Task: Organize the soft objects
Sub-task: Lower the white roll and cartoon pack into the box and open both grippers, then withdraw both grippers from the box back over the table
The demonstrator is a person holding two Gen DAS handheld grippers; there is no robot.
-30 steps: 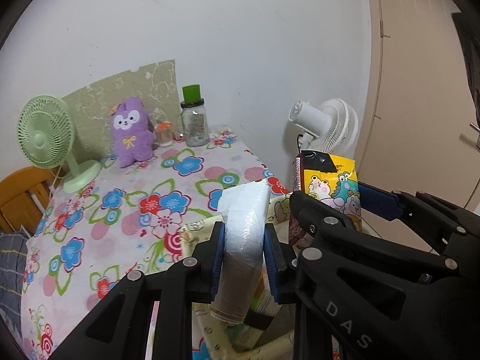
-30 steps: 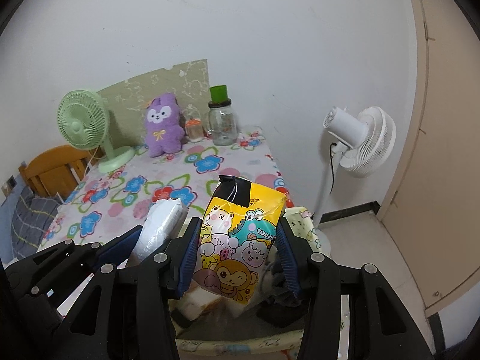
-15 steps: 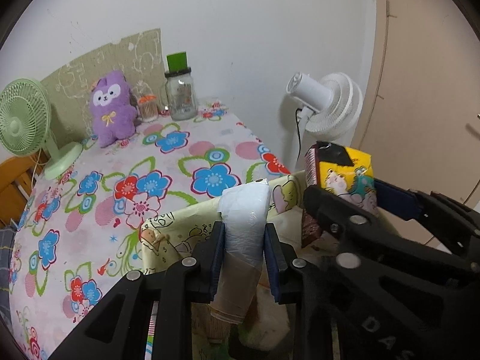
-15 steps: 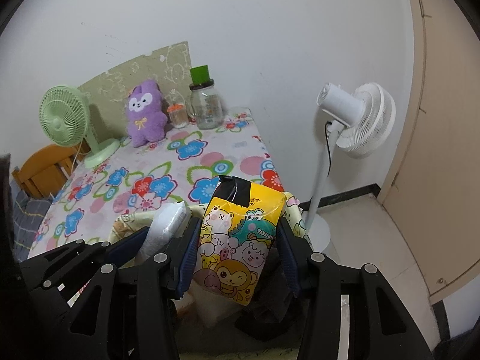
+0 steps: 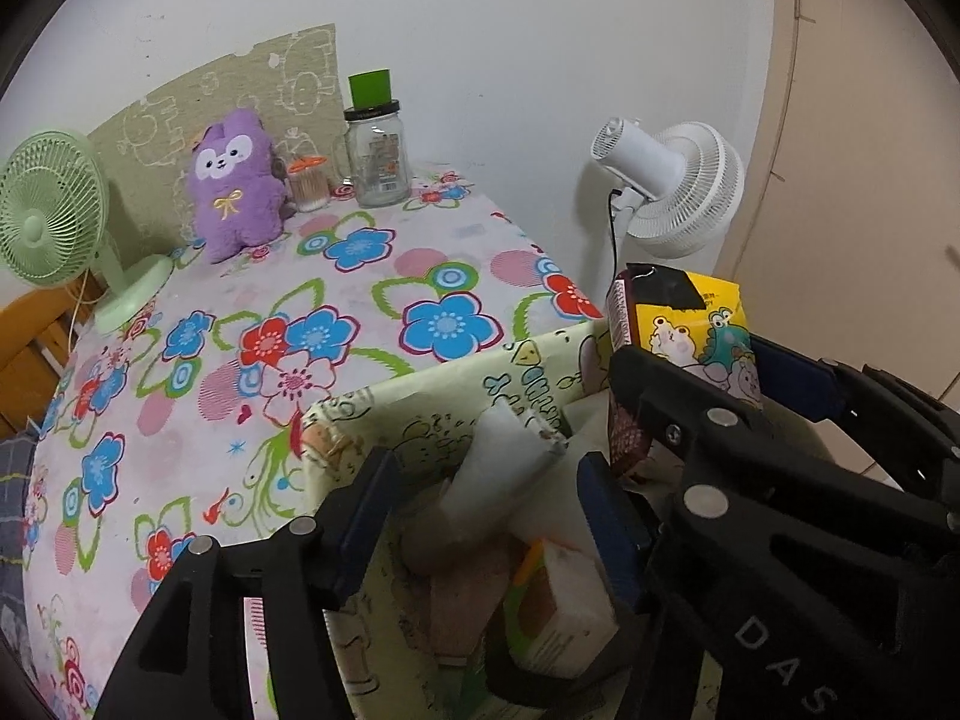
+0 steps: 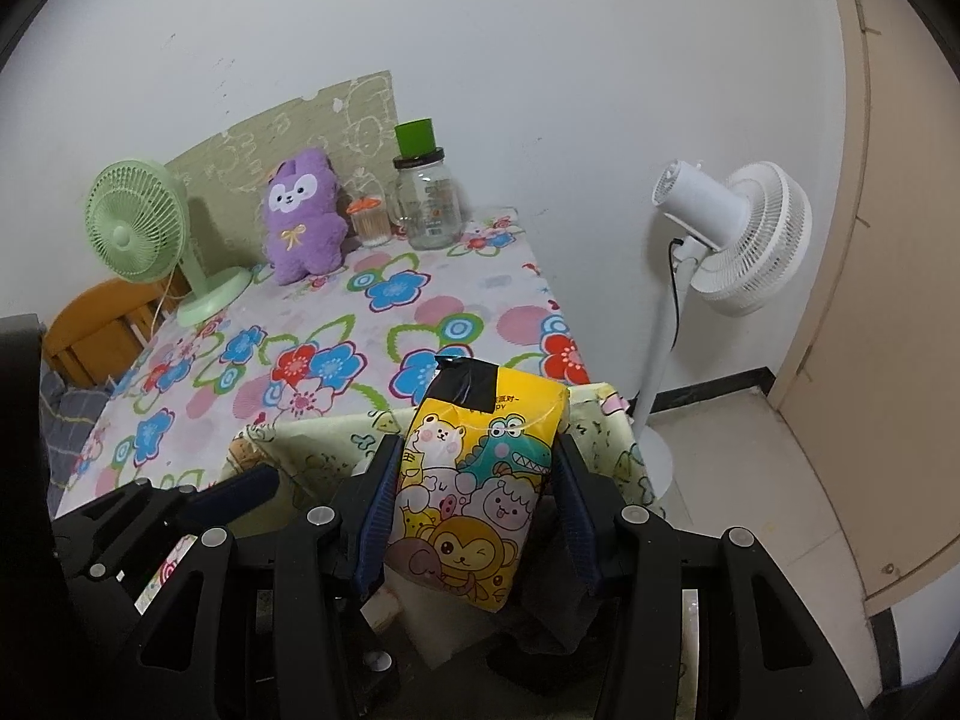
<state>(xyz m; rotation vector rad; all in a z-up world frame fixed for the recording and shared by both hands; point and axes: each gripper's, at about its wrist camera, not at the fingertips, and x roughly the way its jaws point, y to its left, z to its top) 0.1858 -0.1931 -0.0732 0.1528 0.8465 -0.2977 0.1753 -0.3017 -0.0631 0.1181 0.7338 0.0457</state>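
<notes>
White tissue pack now lies loose in the fabric bin between my left gripper's just-opened jaws, while my right gripper clamps the yellow cartoon pack above the bin, unreleased; the purple plush waits on the table.

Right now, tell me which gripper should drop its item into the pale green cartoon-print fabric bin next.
Right. The right gripper holds the yellow cartoon-animal packet above the bin. The left gripper's jaws have just opened; its white plastic-wrapped pack is already inside.
</notes>
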